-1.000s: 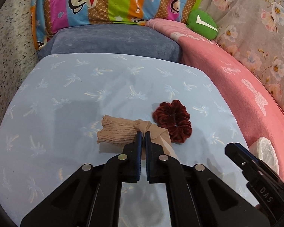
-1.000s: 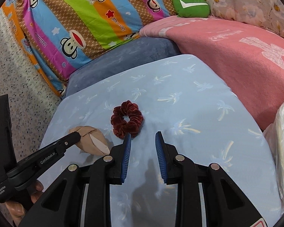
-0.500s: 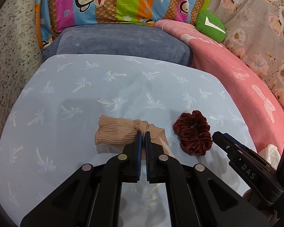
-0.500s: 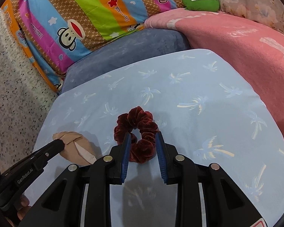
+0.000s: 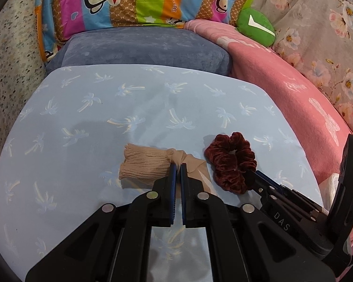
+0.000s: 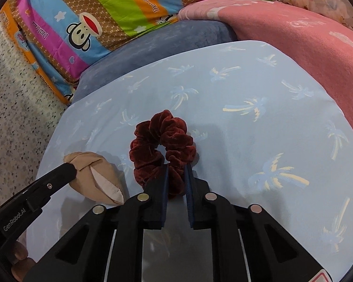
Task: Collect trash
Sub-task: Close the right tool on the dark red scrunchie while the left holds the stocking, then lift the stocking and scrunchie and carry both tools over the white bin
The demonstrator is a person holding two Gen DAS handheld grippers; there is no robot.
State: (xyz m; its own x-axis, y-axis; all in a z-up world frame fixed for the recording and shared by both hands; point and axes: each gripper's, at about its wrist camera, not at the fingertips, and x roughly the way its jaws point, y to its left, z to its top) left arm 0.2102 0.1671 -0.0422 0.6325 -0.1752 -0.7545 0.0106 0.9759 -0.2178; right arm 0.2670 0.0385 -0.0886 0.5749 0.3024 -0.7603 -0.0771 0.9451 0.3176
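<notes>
Since the earlier frame the right gripper (image 6: pixel 176 171) has advanced onto the dark red scrunchie (image 6: pixel 163 145), and its fingers now pinch the ring's near edge. The scrunchie lies flat on the blue palm-print sheet (image 5: pixel 106 117). The left gripper (image 5: pixel 176 171) stays clamped on the beige sock (image 5: pixel 148 166), whose long axis runs left-right, ribbed cuff pointing left.

Ahead of you the light blue sheet (image 5: pixel 134 108) lies open. The grey-blue cushion (image 5: pixel 138 47) walls off the far edge, the pink blanket (image 5: pixel 313 108) rises along your right, and your right gripper (image 5: pixel 253 176) crowds just beside your left gripper (image 5: pixel 176 168).
</notes>
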